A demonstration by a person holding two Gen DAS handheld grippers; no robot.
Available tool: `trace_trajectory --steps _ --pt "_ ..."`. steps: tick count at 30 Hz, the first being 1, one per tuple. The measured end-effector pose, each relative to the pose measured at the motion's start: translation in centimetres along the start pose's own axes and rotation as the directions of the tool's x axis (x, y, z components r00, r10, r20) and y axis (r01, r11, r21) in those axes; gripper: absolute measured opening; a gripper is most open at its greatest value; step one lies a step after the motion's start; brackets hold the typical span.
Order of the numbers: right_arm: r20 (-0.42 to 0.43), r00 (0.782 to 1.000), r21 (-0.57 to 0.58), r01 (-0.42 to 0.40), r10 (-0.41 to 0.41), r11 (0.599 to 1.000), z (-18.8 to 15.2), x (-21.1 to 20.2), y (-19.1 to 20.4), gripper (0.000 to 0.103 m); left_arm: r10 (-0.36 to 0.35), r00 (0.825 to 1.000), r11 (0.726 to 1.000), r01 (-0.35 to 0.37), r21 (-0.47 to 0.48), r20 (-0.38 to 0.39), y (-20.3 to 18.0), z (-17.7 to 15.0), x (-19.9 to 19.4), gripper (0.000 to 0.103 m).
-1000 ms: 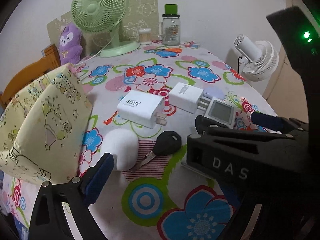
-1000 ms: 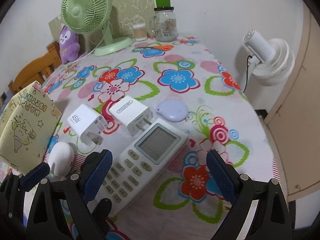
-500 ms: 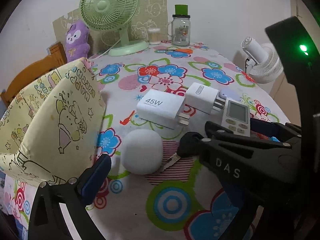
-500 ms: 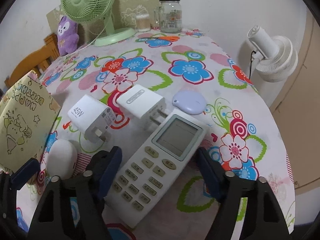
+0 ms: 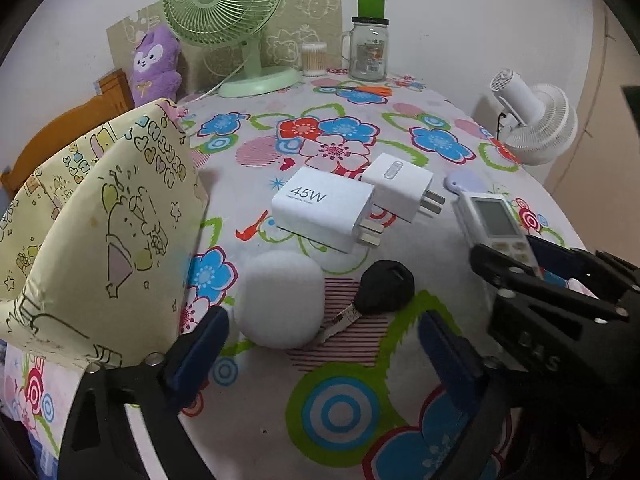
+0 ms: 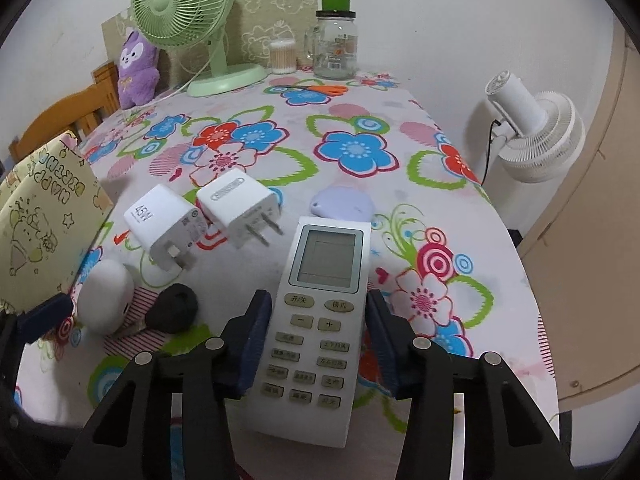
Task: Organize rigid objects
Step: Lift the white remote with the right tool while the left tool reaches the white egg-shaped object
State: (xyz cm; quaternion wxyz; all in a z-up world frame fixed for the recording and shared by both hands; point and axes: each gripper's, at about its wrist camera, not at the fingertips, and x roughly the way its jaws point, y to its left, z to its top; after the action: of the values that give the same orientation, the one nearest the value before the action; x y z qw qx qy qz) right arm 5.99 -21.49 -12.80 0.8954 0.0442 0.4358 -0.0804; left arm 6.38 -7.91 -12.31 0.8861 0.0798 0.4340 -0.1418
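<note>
My right gripper (image 6: 318, 332) is shut on the white remote control (image 6: 320, 312), its blue pads against both long sides; the remote also shows in the left wrist view (image 5: 494, 220). My left gripper (image 5: 320, 354) is open and empty, just in front of a white rounded case (image 5: 280, 298) and a black car key (image 5: 382, 288). A white 45W charger (image 5: 324, 210) and a smaller white plug (image 5: 400, 188) lie behind them. A lilac disc (image 6: 342, 204) lies beyond the remote. A yellow patterned gift bag (image 5: 92, 224) stands at the left.
A green desk fan (image 6: 192, 20), a purple plush (image 6: 136, 70), a cotton-swab jar (image 6: 283, 56), a glass mug jar (image 6: 336, 40) and orange scissors (image 6: 320, 89) are at the table's far end. A white floor fan (image 6: 532, 136) stands past the right table edge.
My right gripper has moved forward and closed its jaws onto the remote, which has turned to line up with the fingers. My left gripper has shifted, bringing the white case and key closer.
</note>
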Motion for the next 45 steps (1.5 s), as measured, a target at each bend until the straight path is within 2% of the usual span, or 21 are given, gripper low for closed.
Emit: trace_trajectory --steps 7,11,14,20,23,28,32,36,45 --pt "0.0 1.0 0.004 -0.015 0.015 1.0 -0.1 0.0 -0.5 0.05 0.029 1.0 0.999 -0.03 0.023 0.008 -0.9 0.4 0.3 0.084" --pt "0.002 1.0 -0.005 -0.005 0.005 1.0 -0.1 0.0 -0.5 0.05 0.021 1.0 0.998 -0.021 0.052 0.014 -1.9 0.4 0.4 0.084" --pt "0.001 1.0 -0.005 -0.012 0.012 1.0 0.0 0.0 -0.7 0.05 0.053 0.998 0.997 -0.054 0.061 0.024 -2.3 0.7 0.9 0.082" --pt "0.005 1.0 0.008 -0.012 0.012 1.0 0.1 0.1 -0.8 0.05 0.049 0.998 0.996 -0.051 0.069 0.029 -2.5 1.1 1.2 0.08" --pt "0.004 1.0 0.012 -0.014 0.014 1.0 0.1 0.2 -0.8 0.05 0.028 0.999 0.996 -0.031 0.084 0.031 -2.9 1.1 1.2 0.071" --pt "-0.002 1.0 0.005 -0.007 0.007 1.0 0.1 0.2 -0.9 0.05 0.074 0.996 0.99 -0.08 0.117 0.056 -3.9 1.0 1.0 0.069" --pt "-0.003 1.0 -0.01 0.004 -0.004 1.0 0.0 0.1 -1.1 0.05 0.076 0.994 0.985 -0.088 0.151 0.081 -5.1 0.6 0.8 0.07" --pt "-0.008 1.0 0.001 0.012 -0.012 1.0 0.0 0.0 -1.5 0.05 0.048 0.995 0.983 -0.064 0.174 0.093 -5.5 0.8 1.0 0.072" --pt "-0.014 1.0 0.013 0.026 -0.026 1.0 0.3 0.1 -1.6 0.05 -0.009 0.997 0.989 -0.003 0.147 0.082 -4.9 1.2 1.5 0.074"
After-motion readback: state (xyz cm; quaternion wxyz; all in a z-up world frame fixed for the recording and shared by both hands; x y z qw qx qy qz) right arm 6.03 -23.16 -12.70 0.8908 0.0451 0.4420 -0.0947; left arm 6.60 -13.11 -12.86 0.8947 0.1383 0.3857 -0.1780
